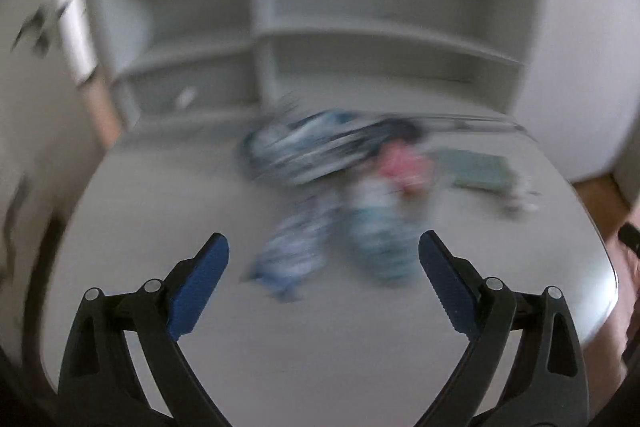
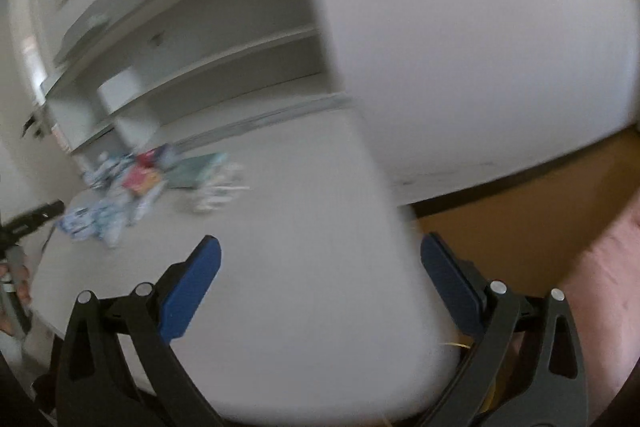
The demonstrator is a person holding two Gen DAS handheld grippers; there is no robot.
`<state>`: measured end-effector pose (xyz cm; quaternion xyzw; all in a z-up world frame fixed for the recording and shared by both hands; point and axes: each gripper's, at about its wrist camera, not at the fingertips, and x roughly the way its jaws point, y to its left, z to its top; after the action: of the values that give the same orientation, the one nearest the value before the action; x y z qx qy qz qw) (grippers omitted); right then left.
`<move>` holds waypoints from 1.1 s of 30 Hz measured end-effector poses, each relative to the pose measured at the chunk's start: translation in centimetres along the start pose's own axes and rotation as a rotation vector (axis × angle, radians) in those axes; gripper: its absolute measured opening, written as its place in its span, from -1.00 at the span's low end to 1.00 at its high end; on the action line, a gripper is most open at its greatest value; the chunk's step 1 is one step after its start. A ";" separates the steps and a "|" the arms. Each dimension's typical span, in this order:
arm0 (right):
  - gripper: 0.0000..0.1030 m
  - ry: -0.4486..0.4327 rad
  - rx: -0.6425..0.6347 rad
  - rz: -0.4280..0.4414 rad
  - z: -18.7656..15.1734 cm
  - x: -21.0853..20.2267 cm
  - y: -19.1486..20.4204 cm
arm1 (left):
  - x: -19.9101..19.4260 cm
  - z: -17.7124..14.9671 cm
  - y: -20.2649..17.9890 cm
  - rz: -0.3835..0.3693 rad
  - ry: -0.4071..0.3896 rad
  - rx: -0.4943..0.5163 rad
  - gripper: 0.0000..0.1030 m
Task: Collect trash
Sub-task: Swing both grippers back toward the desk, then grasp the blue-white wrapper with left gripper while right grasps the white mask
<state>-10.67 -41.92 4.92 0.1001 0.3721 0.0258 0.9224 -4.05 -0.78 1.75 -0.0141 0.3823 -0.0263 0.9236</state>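
Left wrist view, blurred: my left gripper (image 1: 323, 287) gapes empty, wrapper pile (image 1: 332, 187) dead ahead on the white table (image 1: 140, 227), near. Right gripper (image 2: 320, 291) spread wide, empty; pile far left. I judge left nearer.

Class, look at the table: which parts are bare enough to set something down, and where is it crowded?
The table is bare along its near edge and at its right end beside the wall. It is crowded at the far side, where the blurred wrappers lie below the shelves.
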 end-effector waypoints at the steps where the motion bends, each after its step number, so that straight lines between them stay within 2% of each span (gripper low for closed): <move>1: 0.88 0.020 -0.019 0.005 0.3 1.0 1.5 | 0.2 -0.2 1.1 0.003 0.010 -0.025 0.80; 4: 0.88 0.091 -0.069 0.050 1.8 4.9 5.0 | 1.3 -0.4 2.4 -0.001 0.027 -0.025 0.80; 5: 0.88 0.104 -0.079 0.052 1.9 5.4 5.8 | 1.2 -0.4 1.8 -0.009 0.031 -0.017 0.80; 12: 0.88 0.162 -0.141 0.032 4.0 10.3 10.4 | 3.5 -0.2 1.6 -0.061 0.068 0.039 0.80; 15: 0.88 0.180 -0.168 0.009 4.5 11.8 11.7 | 5.4 0.1 1.2 -0.051 0.073 0.058 0.76; 16: 0.88 0.189 -0.175 -0.002 4.7 12.4 12.0 | 5.7 0.2 1.2 -0.047 0.072 0.064 0.54; 17: 0.88 0.197 -0.180 -0.011 4.8 12.6 12.0 | 6.2 0.4 1.2 -0.045 0.082 0.065 0.22; 19: 0.88 0.220 -0.208 -0.042 5.0 13.6 12.4 | 6.9 0.4 1.4 -0.077 0.109 0.050 0.08; 21: 0.77 0.235 -0.226 -0.072 5.0 14.3 12.3 | 7.5 0.2 1.3 -0.114 0.131 0.051 -0.10; 22: 0.54 0.243 -0.222 -0.071 4.9 14.6 12.2 | 7.6 0.1 1.2 -0.130 0.134 0.053 -0.36; 23: 0.24 0.259 -0.200 -0.034 4.8 14.7 11.8 | 7.4 0.0 1.0 -0.159 0.130 0.051 -0.42; 24: 0.22 0.250 -0.195 -0.029 4.8 14.5 11.7 | 7.3 0.0 0.9 -0.159 0.128 0.055 -0.43; 26: -0.19 0.246 -0.199 -0.033 4.8 14.1 11.5 | 6.7 0.1 0.6 -0.150 0.111 0.073 -0.44; 28: -0.32 0.233 -0.179 -0.020 5.0 13.5 11.1 | 6.1 0.1 0.8 -0.158 0.097 0.065 -0.44; 33: -0.34 0.170 -0.141 -0.014 5.9 11.3 10.1 | 4.4 0.9 1.7 -0.135 0.052 0.039 -0.44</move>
<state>1.81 -31.67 3.46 0.0295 0.4470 0.0538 0.8924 -0.22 0.61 -0.78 -0.0212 0.4035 -0.0963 0.9096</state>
